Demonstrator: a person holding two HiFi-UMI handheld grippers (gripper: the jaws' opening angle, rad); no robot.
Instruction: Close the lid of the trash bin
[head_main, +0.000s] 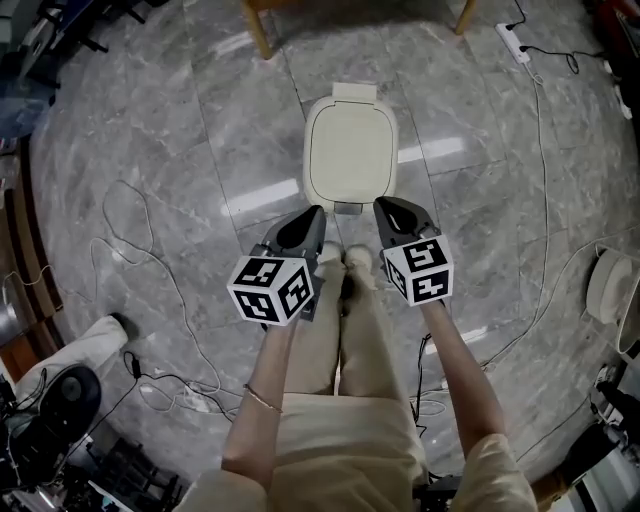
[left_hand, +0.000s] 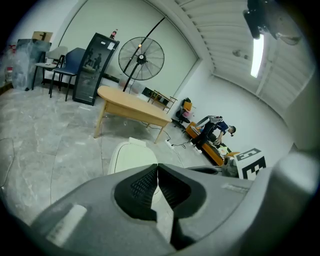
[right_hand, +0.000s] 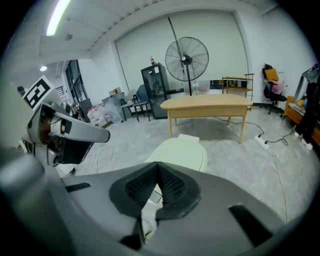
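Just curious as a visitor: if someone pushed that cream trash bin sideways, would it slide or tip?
The trash bin probably slides easily: the floor looks polished and glossy. It looks like smooth plastic, so likely light. Tipping is hard to judge; its height barely shows from above.

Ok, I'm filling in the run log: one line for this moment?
cream rounded plastic trash bin: closed | left gripper: shut, empty, off bin | right gripper: shut, empty, off bin
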